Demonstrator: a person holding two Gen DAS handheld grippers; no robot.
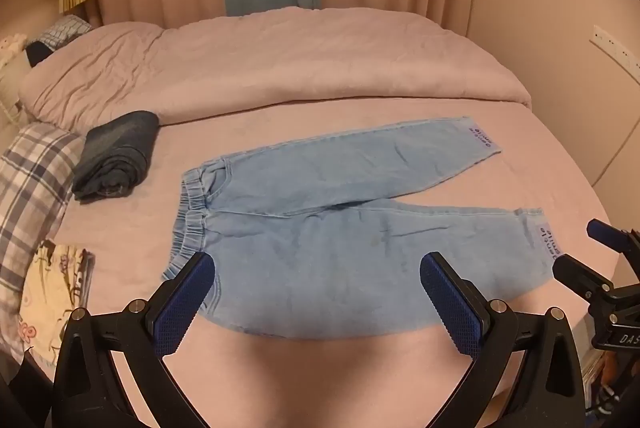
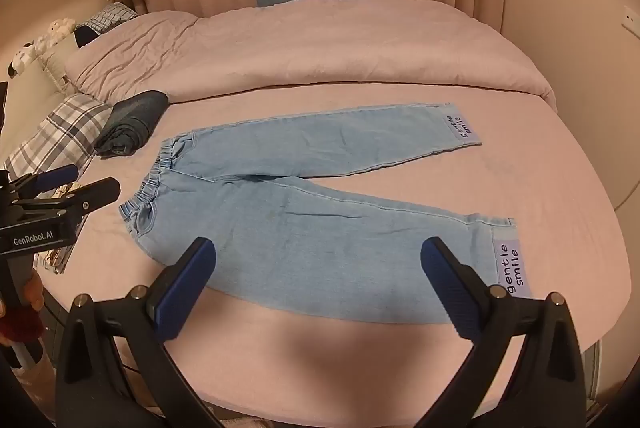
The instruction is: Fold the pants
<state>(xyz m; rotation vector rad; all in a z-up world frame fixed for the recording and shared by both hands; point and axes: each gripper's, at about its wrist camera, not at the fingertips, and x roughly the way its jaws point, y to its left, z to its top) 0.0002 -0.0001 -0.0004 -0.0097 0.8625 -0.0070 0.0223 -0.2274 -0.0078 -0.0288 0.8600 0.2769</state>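
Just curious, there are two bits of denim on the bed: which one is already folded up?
The dark jeans by the plaid pillow are bundled up. The light blue pants lie flat, legs spread, with both open grippers above them.

Soft, matt light-blue denim pants (image 2: 304,212) with gathered elastic waistband (image 2: 150,180); smooth matt pink cotton sheet (image 2: 320,340); ribbed blue rubbery pads (image 1: 182,308) on black matt plastic fingers.
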